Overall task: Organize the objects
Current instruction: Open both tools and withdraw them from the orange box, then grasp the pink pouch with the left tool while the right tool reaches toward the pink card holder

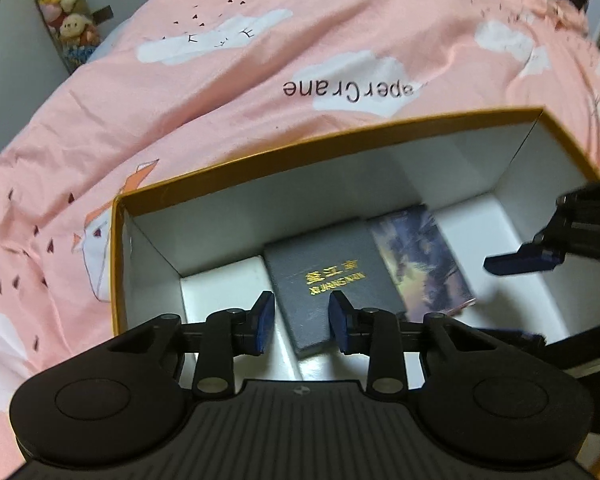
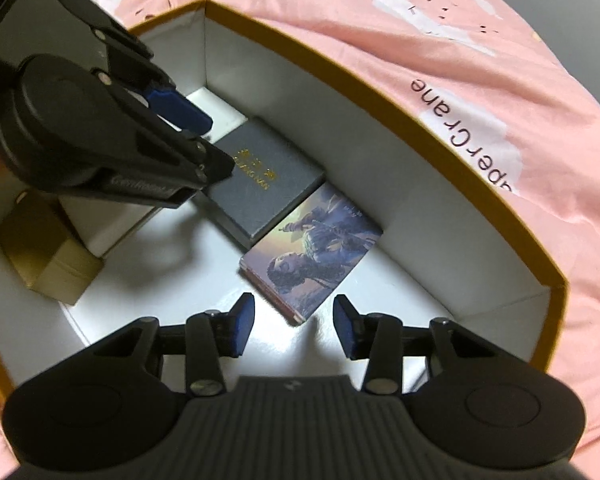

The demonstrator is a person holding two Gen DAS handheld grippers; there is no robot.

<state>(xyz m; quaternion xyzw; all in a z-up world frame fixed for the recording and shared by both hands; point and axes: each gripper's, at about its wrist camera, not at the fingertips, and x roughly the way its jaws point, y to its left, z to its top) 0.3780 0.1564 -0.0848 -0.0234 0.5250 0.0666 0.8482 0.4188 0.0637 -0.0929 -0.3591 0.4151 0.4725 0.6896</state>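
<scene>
An open box with an orange rim and white inside lies on a pink bed cover. In it lie a dark grey box with gold lettering and, beside it, a card pack with a painted figure. My left gripper is open and empty above the near end of the grey box; it also shows in the right wrist view. My right gripper is open and empty just in front of the card pack; one of its fingers shows in the left wrist view.
A gold hexagonal box stands inside the big box at the left, next to a white inner divider. The pink bed cover surrounds the box. Plush toys hang at the far left.
</scene>
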